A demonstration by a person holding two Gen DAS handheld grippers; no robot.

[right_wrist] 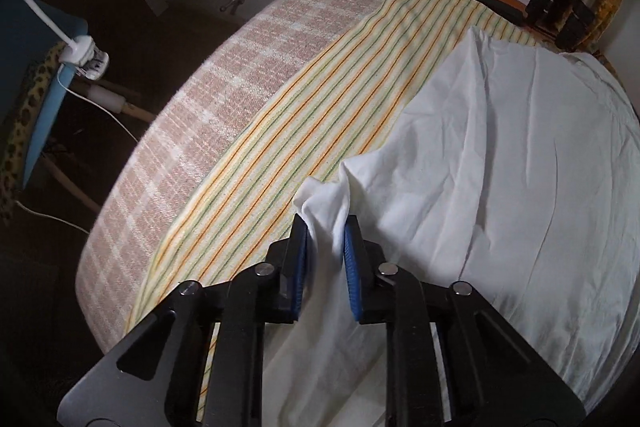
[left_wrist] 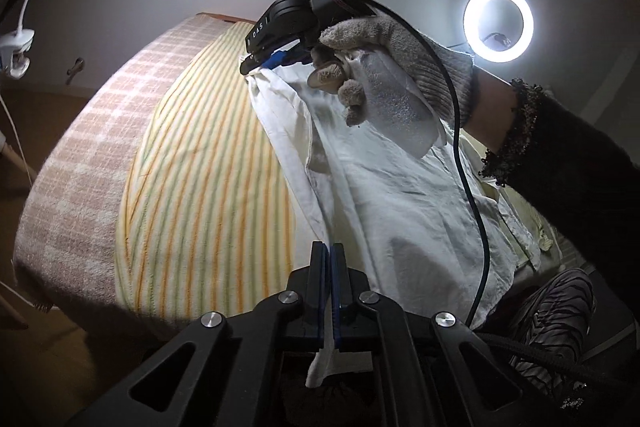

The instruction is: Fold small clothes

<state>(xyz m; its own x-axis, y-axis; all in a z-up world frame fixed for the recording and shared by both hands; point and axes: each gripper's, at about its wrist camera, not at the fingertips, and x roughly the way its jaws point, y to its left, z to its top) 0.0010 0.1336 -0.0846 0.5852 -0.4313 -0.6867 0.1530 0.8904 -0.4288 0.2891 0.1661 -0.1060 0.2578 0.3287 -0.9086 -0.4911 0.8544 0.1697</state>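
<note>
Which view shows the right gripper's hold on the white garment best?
The right wrist view: the right gripper pinches a bunched fold of the white garment close up. The left wrist view shows that gripper far off, from the side.

We count one white garment [right_wrist: 500, 163], two grippers, the left gripper [left_wrist: 329, 259] and the right gripper [right_wrist: 326, 227], one striped sheet [right_wrist: 320, 99], one checked blanket [right_wrist: 208, 107], one ring light [left_wrist: 498, 23] and one gloved hand [left_wrist: 384, 67].
</note>
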